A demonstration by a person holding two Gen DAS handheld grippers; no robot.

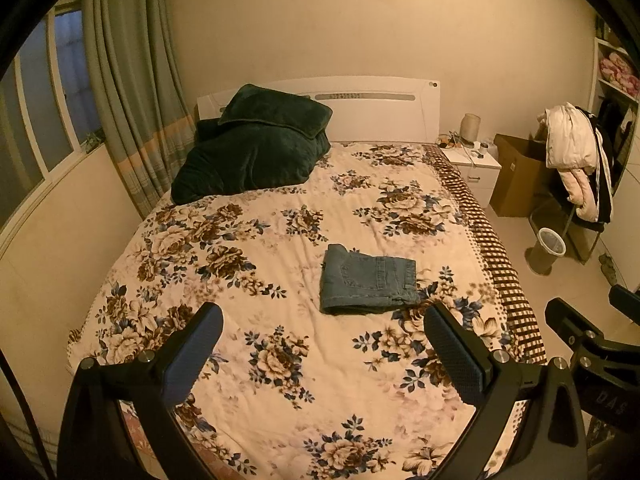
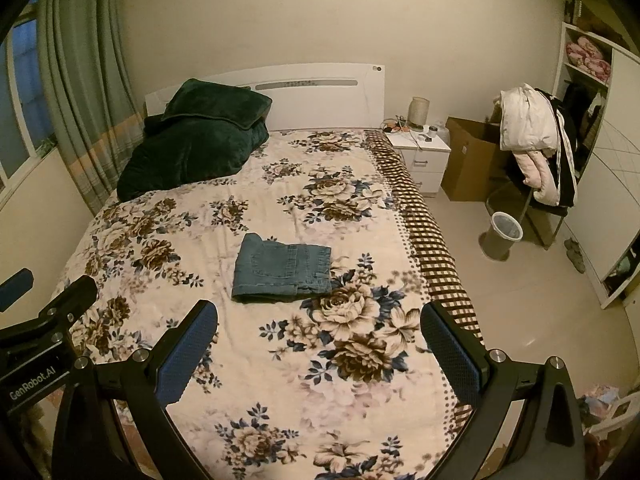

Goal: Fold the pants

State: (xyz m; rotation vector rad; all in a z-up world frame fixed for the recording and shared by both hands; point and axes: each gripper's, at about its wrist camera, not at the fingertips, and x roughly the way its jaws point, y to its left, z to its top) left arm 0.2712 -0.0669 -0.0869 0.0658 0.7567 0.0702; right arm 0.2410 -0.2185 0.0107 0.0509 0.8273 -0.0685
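Note:
Blue denim pants (image 1: 368,279) lie folded into a compact rectangle on the floral bedspread (image 1: 280,240), right of the bed's middle. They also show in the right wrist view (image 2: 283,267). My left gripper (image 1: 323,316) is open and empty, held back over the foot of the bed, well short of the pants. My right gripper (image 2: 319,314) is open and empty too, held beside the left one, also short of the pants. The right gripper's body shows at the right edge of the left wrist view (image 1: 592,340).
A dark green blanket (image 1: 252,148) is piled at the head of the bed by the white headboard (image 1: 380,108). A nightstand (image 1: 474,168), a cardboard box (image 1: 518,172), a chair with clothes (image 1: 576,160) and a bin (image 1: 548,250) stand on the floor to the right.

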